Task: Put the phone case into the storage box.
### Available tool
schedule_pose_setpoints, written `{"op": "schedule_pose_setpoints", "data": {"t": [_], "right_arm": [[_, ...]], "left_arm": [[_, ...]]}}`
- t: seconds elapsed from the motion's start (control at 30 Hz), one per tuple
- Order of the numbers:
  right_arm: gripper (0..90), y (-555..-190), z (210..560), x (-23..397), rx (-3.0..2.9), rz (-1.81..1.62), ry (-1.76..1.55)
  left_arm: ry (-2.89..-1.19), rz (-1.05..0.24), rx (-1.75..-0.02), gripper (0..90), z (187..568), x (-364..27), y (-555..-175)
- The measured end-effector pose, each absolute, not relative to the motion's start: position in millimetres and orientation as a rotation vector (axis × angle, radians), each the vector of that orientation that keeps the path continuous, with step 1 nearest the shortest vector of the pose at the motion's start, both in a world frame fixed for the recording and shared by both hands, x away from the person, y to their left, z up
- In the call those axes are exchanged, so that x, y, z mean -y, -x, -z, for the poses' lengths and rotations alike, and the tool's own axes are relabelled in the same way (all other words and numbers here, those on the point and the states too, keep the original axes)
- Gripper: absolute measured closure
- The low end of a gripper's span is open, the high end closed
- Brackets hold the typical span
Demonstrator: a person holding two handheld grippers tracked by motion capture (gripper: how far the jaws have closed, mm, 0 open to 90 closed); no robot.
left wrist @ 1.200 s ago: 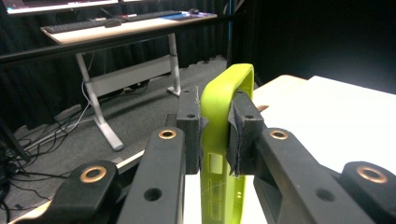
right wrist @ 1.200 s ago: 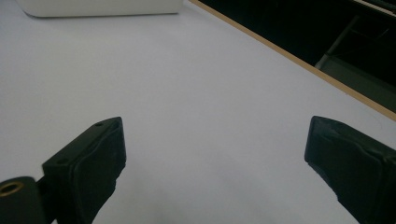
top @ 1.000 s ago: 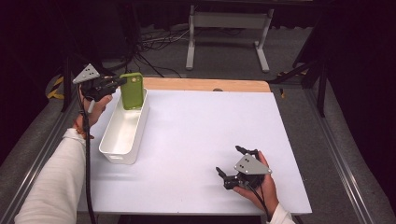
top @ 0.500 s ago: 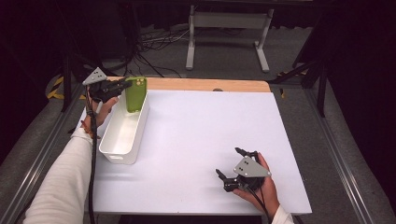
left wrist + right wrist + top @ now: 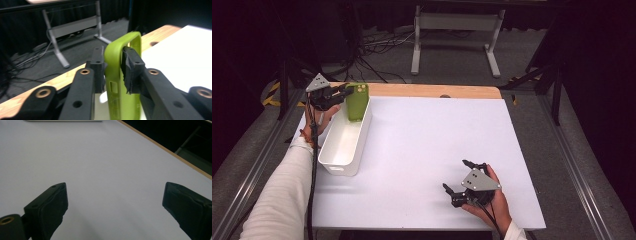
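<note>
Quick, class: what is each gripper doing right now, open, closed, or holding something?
Left gripper: shut on the green phone case, above the far end of the white bin.
Right gripper: open, holding nothing, over the table.

In the left gripper view the bottom edge is cutting off the green phone case (image 5: 119,82) — its lower end is going out of sight between the left tool (image 5: 113,65) jaws. The white bin (image 5: 343,142) is hiding the case's foot in the high view — whether it is touching the floor of the bin cannot be told.
</note>
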State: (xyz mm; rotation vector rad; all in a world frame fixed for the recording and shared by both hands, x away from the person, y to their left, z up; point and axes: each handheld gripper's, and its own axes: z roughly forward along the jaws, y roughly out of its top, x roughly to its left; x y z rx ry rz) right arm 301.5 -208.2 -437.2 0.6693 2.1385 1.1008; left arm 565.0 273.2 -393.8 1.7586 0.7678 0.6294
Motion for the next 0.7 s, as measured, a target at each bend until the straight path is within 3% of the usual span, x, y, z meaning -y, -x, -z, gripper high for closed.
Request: {"op": "schedule_pose_setpoints", "data": {"t": [0.7], "right_arm": [[8.4, -300.0, 439.1, 203.2, -2.2, -1.091, -0.627]], "left_arm": [[-1.844, -0.741, -0.859, 48.5, 400.3, -264.6, -571.5]]}}
